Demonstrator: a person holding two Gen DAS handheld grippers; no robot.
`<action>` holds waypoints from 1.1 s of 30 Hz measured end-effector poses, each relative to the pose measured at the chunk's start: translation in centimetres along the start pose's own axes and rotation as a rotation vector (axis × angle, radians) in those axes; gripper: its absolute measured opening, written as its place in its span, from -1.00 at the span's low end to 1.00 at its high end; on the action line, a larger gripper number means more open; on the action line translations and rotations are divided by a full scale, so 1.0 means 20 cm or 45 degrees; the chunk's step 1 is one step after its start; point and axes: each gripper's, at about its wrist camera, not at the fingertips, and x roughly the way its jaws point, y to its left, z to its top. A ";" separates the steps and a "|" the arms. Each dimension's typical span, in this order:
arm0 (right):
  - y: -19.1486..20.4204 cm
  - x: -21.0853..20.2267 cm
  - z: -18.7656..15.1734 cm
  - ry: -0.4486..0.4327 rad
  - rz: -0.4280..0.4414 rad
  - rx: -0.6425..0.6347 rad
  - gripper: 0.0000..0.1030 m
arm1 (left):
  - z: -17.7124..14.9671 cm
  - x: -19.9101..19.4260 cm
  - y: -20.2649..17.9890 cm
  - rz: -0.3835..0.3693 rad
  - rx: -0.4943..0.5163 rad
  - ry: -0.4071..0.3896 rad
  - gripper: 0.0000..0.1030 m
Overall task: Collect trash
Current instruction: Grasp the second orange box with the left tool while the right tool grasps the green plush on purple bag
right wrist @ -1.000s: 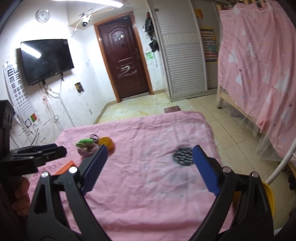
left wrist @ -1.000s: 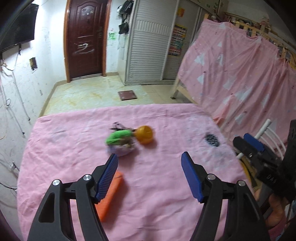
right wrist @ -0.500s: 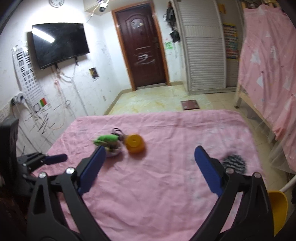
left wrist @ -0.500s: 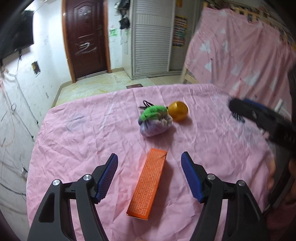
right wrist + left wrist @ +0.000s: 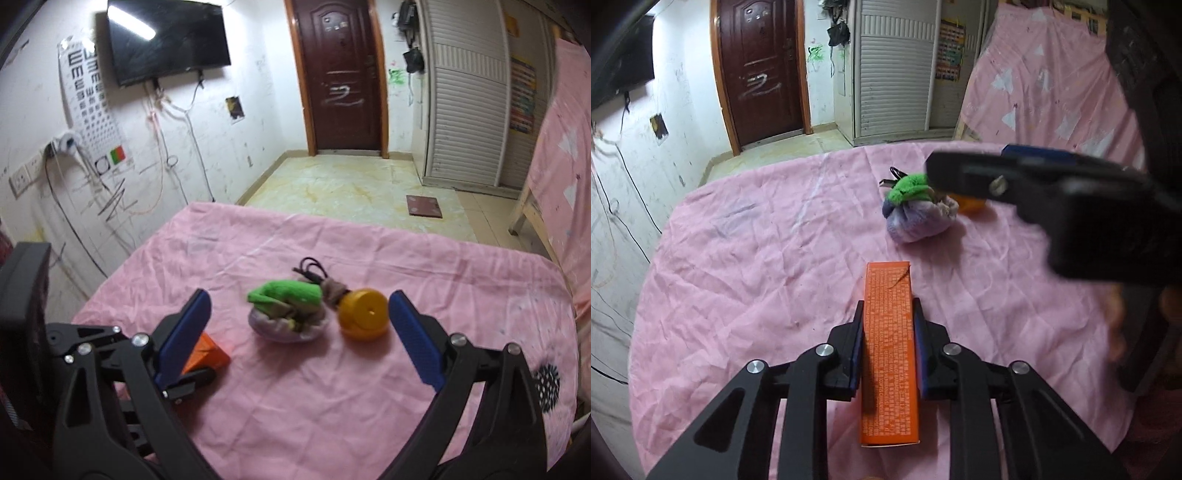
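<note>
Pinching a long orange carton [image 5: 889, 343] from both sides, the left gripper [image 5: 888, 354] is closing its 2 blue pads against the box, which lies flat on the pink sheet [image 5: 757, 266] with its printed face up and its far end pointing toward the middle of the table. The right gripper [image 5: 295, 328] hangs over the same sheet with its jaws spread wide and nothing between the pads; in the left wrist view it cuts across the upper right as a dark, blurred shape held in a person's hand [image 5: 1123, 321]. Ahead of the right gripper sit a pale crumpled bundle topped with green cloth [image 5: 286, 308], a coiled black cord [image 5: 310, 267] just behind it, and a round orange cap [image 5: 364, 314] close beside the right pad. A black spiky ball [image 5: 546, 380] lies well apart near the sheet's right edge. Beyond the table stand a dark wooden door [image 5: 341, 74], a wall-mounted television [image 5: 166, 37] and an eye chart [image 5: 92, 107].
</note>
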 end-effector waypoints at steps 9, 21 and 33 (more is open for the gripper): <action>0.10 0.15 0.01 0.101 -0.003 -0.123 0.65 | 0.00 -0.03 0.15 0.015 -0.224 -0.059 -0.70; 0.10 0.31 -0.01 0.228 -0.078 -0.173 -0.12 | -0.01 -0.05 0.18 0.032 -0.268 -0.101 -0.70; 0.06 0.17 0.02 0.058 -0.047 -0.094 -0.48 | -0.01 -0.06 0.17 0.060 -0.257 -0.102 -0.70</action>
